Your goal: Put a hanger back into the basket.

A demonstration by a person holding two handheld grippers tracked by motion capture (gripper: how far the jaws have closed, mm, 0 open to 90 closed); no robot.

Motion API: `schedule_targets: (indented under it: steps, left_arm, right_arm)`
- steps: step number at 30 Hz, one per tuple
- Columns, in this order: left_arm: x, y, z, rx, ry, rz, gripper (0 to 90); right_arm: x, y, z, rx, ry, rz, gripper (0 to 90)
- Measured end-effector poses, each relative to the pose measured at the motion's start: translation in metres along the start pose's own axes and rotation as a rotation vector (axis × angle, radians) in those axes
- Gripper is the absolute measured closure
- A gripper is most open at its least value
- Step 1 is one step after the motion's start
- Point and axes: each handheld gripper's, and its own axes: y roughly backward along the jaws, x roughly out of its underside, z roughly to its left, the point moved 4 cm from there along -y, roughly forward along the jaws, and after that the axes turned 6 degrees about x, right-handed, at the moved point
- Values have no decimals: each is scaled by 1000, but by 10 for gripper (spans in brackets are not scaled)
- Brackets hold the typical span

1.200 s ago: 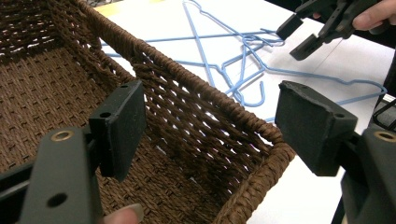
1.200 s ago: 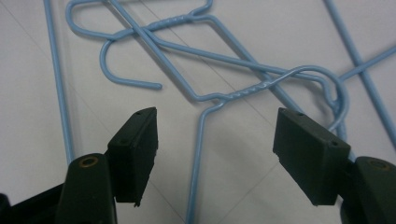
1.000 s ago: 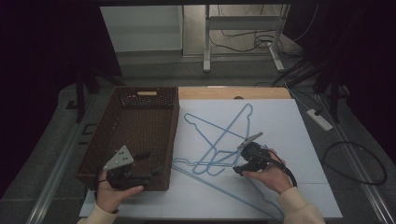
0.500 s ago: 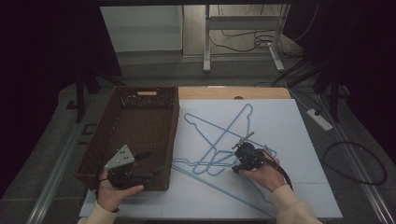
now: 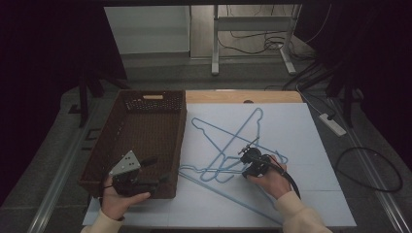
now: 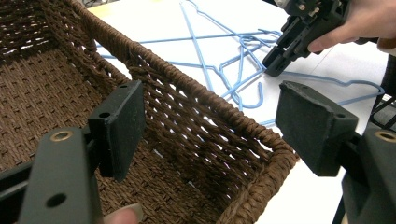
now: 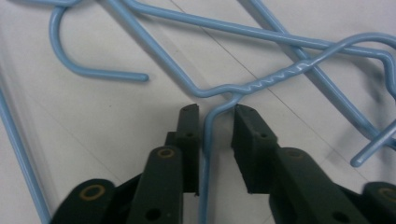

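White board covered the table (image 5: 311, 145) under me, dark floor and cables beyond it. On that board lay a tangle of blue wire hangers (image 5: 228, 150), just right of the brown wicker basket (image 5: 145, 104). One hanger's wire (image 7: 205, 154) ran up between the jaws of my right gripper (image 7: 215, 112), just below its twisted neck (image 7: 280, 74). Those jaws had just been closing and stood narrow; the left pad sat against the wire, the right pad showed a sliver of gap, so I judged the grip not yet firm. To do it well I needed to finish the squeeze squarely on that 1 wire, below the twist, then lift slowly, since the other hangers crossed over it and could drag along. My left gripper (image 6: 210, 112) stood wide open, holding nothing, its 2 jaws straddling the basket's near wall at the corner, well apart from the hangers.
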Motion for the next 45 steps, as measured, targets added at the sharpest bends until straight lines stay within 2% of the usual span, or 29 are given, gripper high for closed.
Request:
schedule_targets:
  steps: [2, 4, 10, 16, 21, 28, 29, 31, 39, 41, 45]
  left_arm:
    - [0, 0, 0, -1, 1, -1, 257]
    - [0, 1, 0, -2, 2, -4, 257]
    - [-1, 2, 0, -3, -2, -7, 257]
    - [-1, 2, 1, -6, 1, -8, 257]
    - [-1, 2, 0, -6, -3, -6, 257]
    - [-3, 2, -1, -4, -6, -8, 257]
    - [-3, 2, -1, -4, -6, -8, 257]
    - [-3, 2, -1, -3, -6, -8, 257]
    - [-4, 0, -3, 2, -10, -4, 258]
    - [-4, -1, -4, 3, -10, -5, 258]
    - [-5, -4, -6, 8, -15, -3, 259]
  right_arm:
    - [-2, -1, 1, 18, -31, 11, 822]
    - [-2, -1, 2, 30, -38, 14, 864]
    - [-1, 0, 4, 46, -21, -1, 872]
    - [7, 6, 1, 35, 19, -76, 874]
    - [13, 21, 1, 32, 52, -169, 876]
    - [19, 39, 3, 36, 90, -269, 878]
    - [19, 39, 3, 36, 90, -269, 878]
    - [22, 49, 2, 30, 102, -315, 879]
    - [27, 59, -2, 38, 113, -360, 880]
    - [29, 61, -3, 23, 114, -376, 881]
    - [29, 64, -4, 22, 124, -390, 881]
